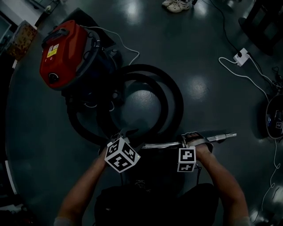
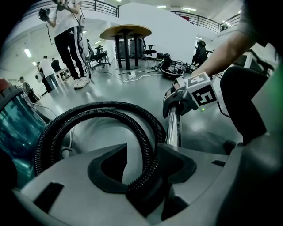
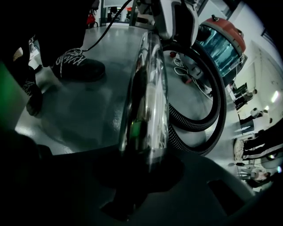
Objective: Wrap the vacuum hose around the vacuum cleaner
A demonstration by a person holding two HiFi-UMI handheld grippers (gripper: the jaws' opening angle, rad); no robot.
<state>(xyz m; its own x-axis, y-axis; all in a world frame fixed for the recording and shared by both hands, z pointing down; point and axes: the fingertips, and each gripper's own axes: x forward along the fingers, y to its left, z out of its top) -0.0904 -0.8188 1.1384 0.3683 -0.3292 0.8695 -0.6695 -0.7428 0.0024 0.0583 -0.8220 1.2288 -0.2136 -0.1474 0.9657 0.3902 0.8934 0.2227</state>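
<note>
The red vacuum cleaner [image 1: 62, 53] stands on the dark floor at upper left; in the right gripper view the cleaner [image 3: 219, 42] is at top right. Its black ribbed hose [image 1: 172, 101] lies in loops beside it. My left gripper [image 1: 123, 137] grips the hose end where it meets the chrome tube [image 1: 161, 145]. In the left gripper view the hose [image 2: 88, 110] runs into the left gripper [image 2: 143, 170], held between its dark pads. My right gripper [image 1: 193, 140] is shut on the chrome tube [image 3: 148, 88], which runs out of the right gripper [image 3: 141, 167].
A white power strip [image 1: 241, 56] and cables lie at right, near a round device [image 1: 275, 117]. A white cord [image 1: 121, 42] trails from the cleaner. A bystander's shoes [image 1: 177, 5] are at the top edge. A round table [image 2: 126, 32] and a standing person [image 2: 70, 39] are farther off.
</note>
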